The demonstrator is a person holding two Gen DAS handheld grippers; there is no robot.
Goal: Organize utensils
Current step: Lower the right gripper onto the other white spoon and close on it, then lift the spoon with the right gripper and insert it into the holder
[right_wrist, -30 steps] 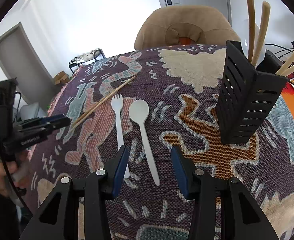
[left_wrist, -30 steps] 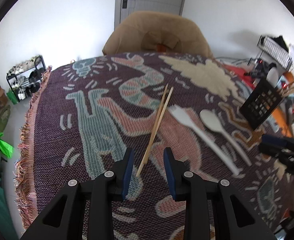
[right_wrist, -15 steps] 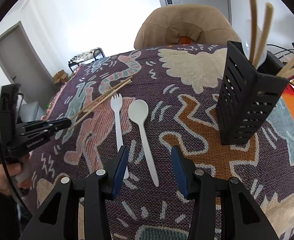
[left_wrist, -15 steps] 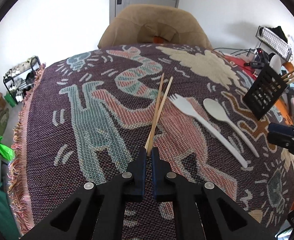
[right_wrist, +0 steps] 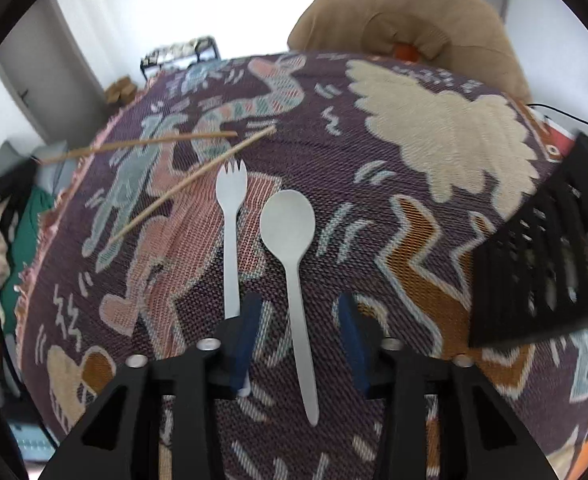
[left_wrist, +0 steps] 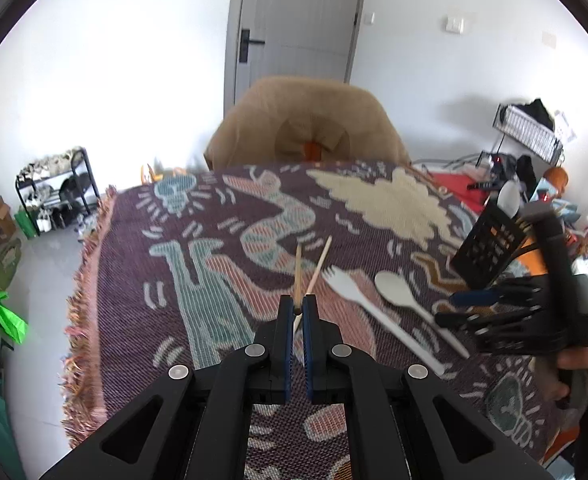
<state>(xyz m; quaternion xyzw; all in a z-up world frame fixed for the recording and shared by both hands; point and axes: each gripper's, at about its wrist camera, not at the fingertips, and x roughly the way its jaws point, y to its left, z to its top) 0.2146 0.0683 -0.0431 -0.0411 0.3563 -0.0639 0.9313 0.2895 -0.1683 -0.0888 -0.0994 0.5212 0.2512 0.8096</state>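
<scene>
At lower centre, the chopsticks [left_wrist: 298, 280] are clamped by the left gripper [left_wrist: 298, 312]; the spoon [right_wrist: 294, 264] is straddled, untouched, by the closing right gripper [right_wrist: 300, 344].

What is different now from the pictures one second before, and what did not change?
The left gripper closed its fingers on the near ends of the chopsticks and lifted them off the cloth. The right gripper came down over the white spoon, its fingers closing around the handle without pressing it yet. The spoon, the fork and the black utensil holder stayed where they were.
</scene>
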